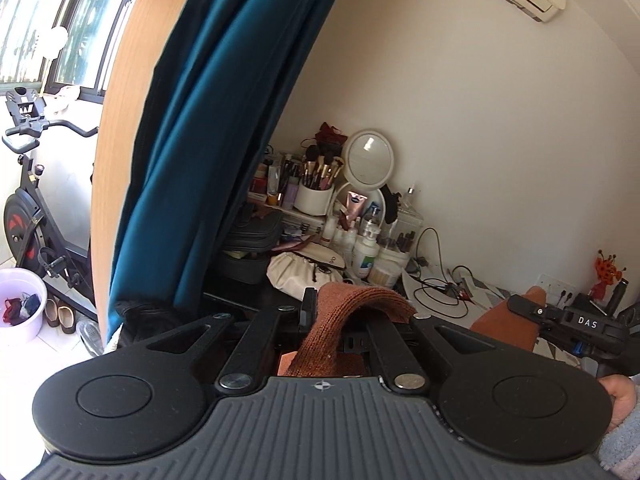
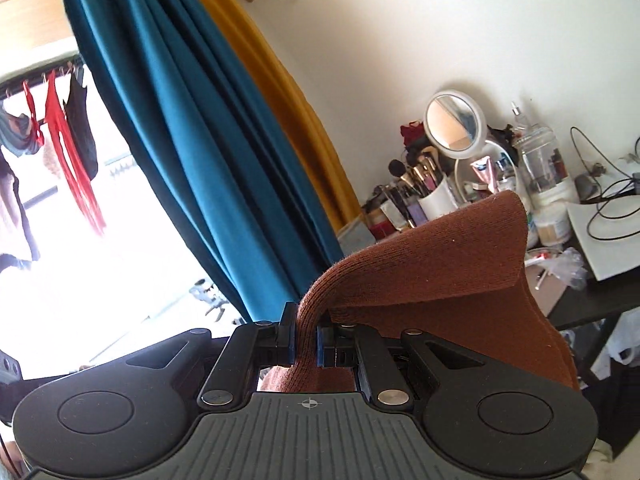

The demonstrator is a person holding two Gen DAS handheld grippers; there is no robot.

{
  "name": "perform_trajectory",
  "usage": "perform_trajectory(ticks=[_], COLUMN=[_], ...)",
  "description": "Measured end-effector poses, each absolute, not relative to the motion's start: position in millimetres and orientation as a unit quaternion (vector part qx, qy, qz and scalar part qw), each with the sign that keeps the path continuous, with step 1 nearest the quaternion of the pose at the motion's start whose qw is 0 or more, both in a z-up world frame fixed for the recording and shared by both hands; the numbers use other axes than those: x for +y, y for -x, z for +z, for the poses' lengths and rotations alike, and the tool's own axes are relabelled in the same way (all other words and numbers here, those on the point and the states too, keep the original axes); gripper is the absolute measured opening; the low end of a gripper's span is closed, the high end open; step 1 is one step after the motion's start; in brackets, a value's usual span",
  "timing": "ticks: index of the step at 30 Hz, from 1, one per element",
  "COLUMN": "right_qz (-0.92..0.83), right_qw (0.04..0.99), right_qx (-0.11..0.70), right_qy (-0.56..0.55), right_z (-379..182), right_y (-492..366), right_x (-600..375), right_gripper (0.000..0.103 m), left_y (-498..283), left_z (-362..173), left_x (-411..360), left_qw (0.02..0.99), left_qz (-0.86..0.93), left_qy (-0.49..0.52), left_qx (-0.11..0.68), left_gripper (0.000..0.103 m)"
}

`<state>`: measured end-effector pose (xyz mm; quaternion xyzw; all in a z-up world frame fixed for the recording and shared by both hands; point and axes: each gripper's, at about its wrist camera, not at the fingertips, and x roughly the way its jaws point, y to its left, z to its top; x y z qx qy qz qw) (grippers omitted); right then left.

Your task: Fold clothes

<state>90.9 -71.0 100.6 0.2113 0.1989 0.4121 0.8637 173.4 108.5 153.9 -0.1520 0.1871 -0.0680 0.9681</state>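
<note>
A rust-brown knitted garment [image 1: 340, 320] is held up in the air by both grippers. My left gripper [image 1: 344, 316] is shut on one edge of it; the cloth bulges over the fingers and hides the tips. My right gripper [image 2: 306, 336] is shut on another edge of the garment [image 2: 440, 272], which stands up and drapes to the right. In the left wrist view the right gripper [image 1: 532, 310] shows at the right, holding the same brown cloth. The rest of the garment hangs below, out of sight.
A dark dressing table [image 2: 592, 300] with a round mirror [image 1: 369, 159], brushes, bottles and cables stands by the white wall. A teal curtain [image 1: 200, 140] hangs to the left. An exercise bike [image 1: 28, 208] and a bucket [image 1: 20, 304] stand at far left.
</note>
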Motion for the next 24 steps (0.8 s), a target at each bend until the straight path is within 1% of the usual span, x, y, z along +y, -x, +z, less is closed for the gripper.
perform_trajectory(ticks=[6,12,19,24], right_qz=[0.401,0.38,0.362,0.336], right_qw=[0.878,0.894,0.903,0.906], right_qx=[0.194,0.177,0.184,0.211], right_qy=[-0.175,-0.161,-0.142,-0.149], right_z=[110,123,136,132], right_y=[-47,-6,43,74], right_x=[-76,-67,-47,-43], right_gripper=[0.008,0.008,0.008,0.008], left_y=[-170,-158,-139,-141], left_z=[151,156,149,133], left_x=[94,104,127,122], left_qw=[0.964,0.963,0.956,0.943], left_qz=[-0.099,-0.135,-0.181,-0.238], left_qy=[0.156,0.155,0.176,0.173], left_qx=[0.191,0.172,0.152,0.157], left_gripper=[0.004,0.004,0.004,0.004])
